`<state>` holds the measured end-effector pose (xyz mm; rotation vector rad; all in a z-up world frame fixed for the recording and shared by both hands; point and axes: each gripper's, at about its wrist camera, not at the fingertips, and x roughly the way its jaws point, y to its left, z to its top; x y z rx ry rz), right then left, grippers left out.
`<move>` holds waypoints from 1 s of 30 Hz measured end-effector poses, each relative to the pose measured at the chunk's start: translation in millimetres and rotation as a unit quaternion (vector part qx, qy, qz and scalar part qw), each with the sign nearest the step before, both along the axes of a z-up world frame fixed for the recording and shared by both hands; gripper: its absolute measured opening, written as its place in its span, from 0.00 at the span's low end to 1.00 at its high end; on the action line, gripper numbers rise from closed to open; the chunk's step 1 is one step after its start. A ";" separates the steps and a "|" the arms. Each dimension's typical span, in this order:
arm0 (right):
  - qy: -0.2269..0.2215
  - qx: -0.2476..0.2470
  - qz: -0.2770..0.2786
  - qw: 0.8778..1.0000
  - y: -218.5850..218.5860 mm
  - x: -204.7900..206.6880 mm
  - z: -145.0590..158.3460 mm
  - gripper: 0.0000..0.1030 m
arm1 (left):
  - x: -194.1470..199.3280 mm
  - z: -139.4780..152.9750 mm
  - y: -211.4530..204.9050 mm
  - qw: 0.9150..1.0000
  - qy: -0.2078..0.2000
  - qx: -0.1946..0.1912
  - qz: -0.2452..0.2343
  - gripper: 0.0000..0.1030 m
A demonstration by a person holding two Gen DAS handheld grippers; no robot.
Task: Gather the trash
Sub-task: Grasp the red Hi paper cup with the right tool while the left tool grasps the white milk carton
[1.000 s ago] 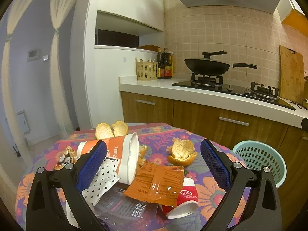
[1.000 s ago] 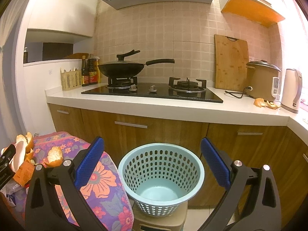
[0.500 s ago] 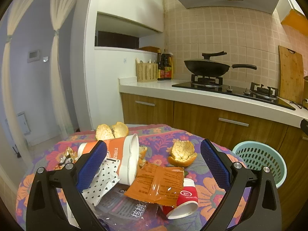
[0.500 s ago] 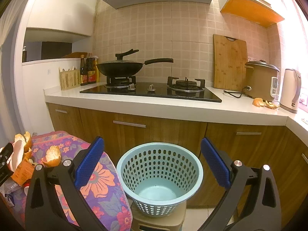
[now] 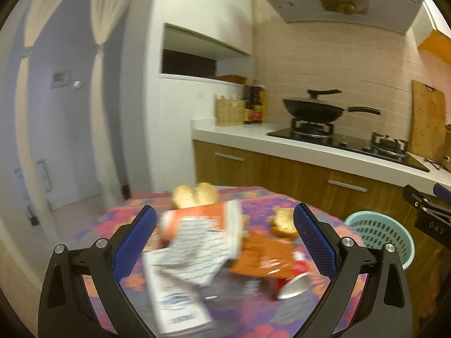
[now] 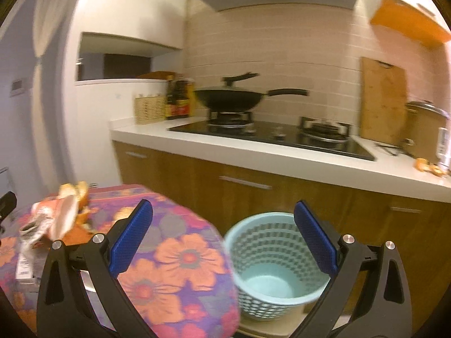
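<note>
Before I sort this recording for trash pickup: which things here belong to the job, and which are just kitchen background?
Belongs to the job:
- orange cup
- orange wrapper
- red cup
- peel pieces
- teal basket, empty
- left gripper and right gripper, both open

Just lying about:
- wok
- cutting board
- sauce bottles
- rice cooker

The left gripper (image 5: 224, 242), jaws wide apart, hangs over a blurred heap of trash on the flowered table (image 5: 112, 222): an orange cup (image 5: 203, 215), wrappers (image 5: 259, 256), peels (image 5: 196, 194), with the basket (image 5: 394, 236) beside
</note>
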<state>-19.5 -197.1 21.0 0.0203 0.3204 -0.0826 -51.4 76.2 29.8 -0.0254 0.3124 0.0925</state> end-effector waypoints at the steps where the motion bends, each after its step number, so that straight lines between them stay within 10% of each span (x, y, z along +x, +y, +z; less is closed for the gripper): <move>1: 0.001 0.000 0.014 1.000 6.4 1.5 0.4 0.93 | -2.8 0.1 9.4 1.000 0.005 -0.002 0.003 0.92; 11: 0.040 -0.014 0.148 0.988 80.5 8.3 -21.3 0.81 | -22.3 -28.1 75.1 0.994 0.090 -0.019 0.061 0.91; 30: 0.184 0.016 0.190 0.964 95.0 29.0 -83.2 0.69 | 26.2 -94.0 45.9 0.972 0.226 -0.015 0.056 0.80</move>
